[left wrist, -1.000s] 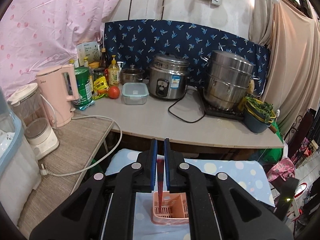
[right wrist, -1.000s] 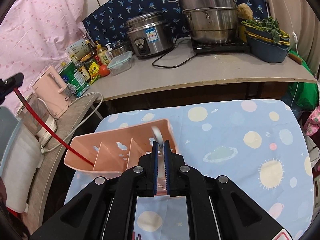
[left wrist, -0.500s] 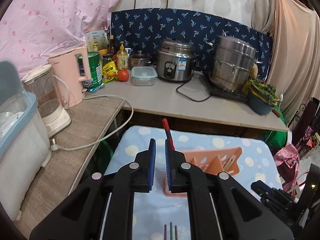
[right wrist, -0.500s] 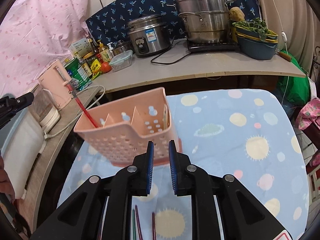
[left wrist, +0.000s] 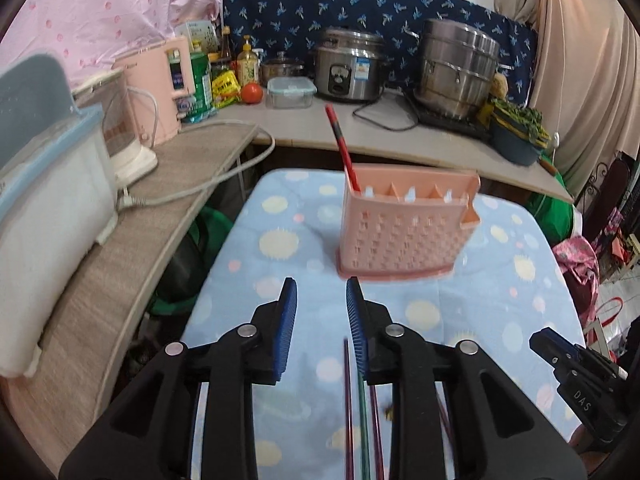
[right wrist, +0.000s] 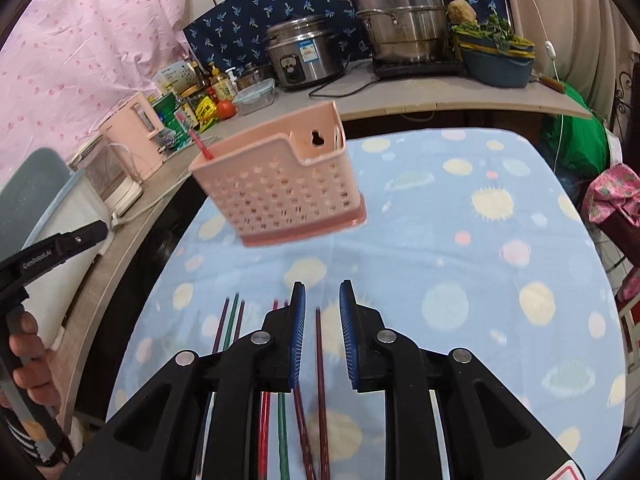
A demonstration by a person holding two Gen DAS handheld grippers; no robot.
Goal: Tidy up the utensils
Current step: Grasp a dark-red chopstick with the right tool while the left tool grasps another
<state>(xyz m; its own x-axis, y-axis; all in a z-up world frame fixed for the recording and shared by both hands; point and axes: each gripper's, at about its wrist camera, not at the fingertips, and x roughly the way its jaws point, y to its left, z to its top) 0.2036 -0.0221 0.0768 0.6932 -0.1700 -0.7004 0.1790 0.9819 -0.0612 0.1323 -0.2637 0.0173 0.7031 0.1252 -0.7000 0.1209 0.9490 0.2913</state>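
Chopsticks lie loose in a row on the spotted blue cloth, below and just in front of both your grippers. One red chopstick stands tilted in the left end compartment of the pink utensil basket, which sits upright on the cloth beyond the loose ones. Your left gripper has its jaws parted and opening, with nothing gripped. Your right gripper is slightly parted and holds nothing; a dark red chopstick shows through its gap, untouched.
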